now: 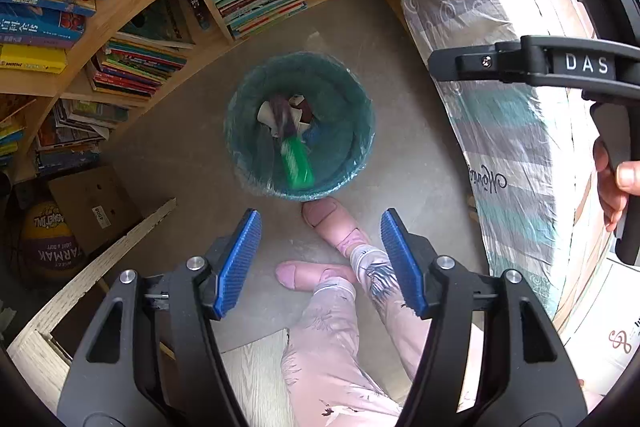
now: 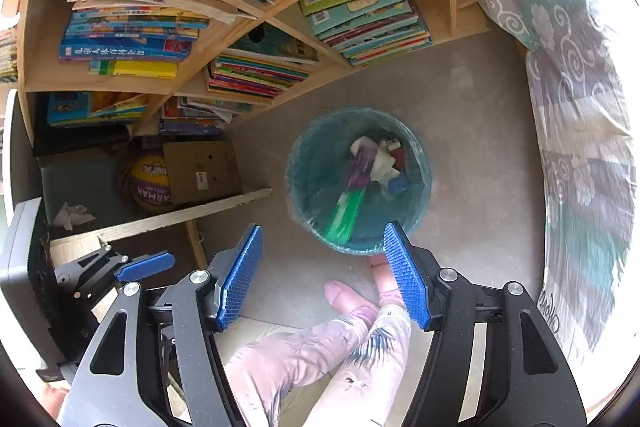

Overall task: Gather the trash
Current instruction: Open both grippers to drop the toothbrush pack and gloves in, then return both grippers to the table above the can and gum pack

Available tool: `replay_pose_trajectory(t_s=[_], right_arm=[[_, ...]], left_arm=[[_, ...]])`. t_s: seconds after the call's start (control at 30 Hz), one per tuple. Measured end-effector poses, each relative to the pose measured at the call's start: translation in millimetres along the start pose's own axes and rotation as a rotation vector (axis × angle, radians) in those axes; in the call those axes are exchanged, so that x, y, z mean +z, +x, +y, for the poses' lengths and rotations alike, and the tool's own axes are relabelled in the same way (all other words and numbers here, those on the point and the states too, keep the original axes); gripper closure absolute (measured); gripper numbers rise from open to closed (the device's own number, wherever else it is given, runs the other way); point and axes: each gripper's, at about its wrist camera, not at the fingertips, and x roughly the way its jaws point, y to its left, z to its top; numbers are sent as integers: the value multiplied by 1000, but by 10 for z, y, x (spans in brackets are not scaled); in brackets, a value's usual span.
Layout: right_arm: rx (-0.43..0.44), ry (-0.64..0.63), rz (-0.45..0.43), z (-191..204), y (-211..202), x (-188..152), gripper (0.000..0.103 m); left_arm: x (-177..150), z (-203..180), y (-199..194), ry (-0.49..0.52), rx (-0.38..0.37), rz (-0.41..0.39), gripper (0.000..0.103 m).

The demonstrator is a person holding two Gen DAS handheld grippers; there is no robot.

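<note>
both wrist views look steeply down from above, sharing the lined bin [image 1: 300,125] [image 2: 358,181], bookshelf [image 1: 132,3] [image 2: 248,27] beyond

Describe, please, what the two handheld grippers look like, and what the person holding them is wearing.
Each gripper, left and right, has black plastic arms with triangular cut-outs, silver pivot bolts and two ribbed blue finger pads. The right gripper's black body, seen from the left wrist camera, bears white letters "DAS". The person wears pale pink trousers with a feather-like print.
</note>
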Motion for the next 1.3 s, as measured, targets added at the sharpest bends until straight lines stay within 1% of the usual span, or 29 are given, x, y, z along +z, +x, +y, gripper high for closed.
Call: replay_pose_trajectory(t_s=[0.3, 0.43, 0.53, 0.6, 0.67, 0.7, 0.77, 0.87, 1.0, 1.17, 1.3], right_arm=[[9, -1, -4, 7, -28, -61, 39], [10, -1, -6, 21, -40, -59, 38], [12, -2, -16, 39, -78, -64, 31], [14, 0, -23, 46, -111, -64, 31], [14, 6, -33, 45, -154, -68, 23], [19, 9, -39, 45, -176, -71, 22], [22, 12, -41, 50, -216, -75, 15], [17, 8, -45, 70, -285, -86, 15], [20, 4, -58, 95, -400, -104, 14], [5, -43, -85, 225, -618, -125, 13], [2, -129, -108, 400, -821, -128, 12]], left_arm=[[-54, 0, -17, 2, 6, -7, 42], [-58, -4, -71, 4, 18, -18, 37], [-58, -6, -110, 4, 23, -24, 35], [-62, -15, -138, 6, 29, -28, 32], [-69, -27, -173, 7, 37, -35, 27], [-74, -33, -194, 7, 39, -39, 27], [-84, -42, -239, 4, 45, -46, 21], [-113, -52, -318, -2, 55, -62, 16], [-155, -58, -435, -13, 63, -76, 14], [-245, -65, -661, -30, 66, -109, 11], [-355, -55, -903, -44, 77, -154, 8]])
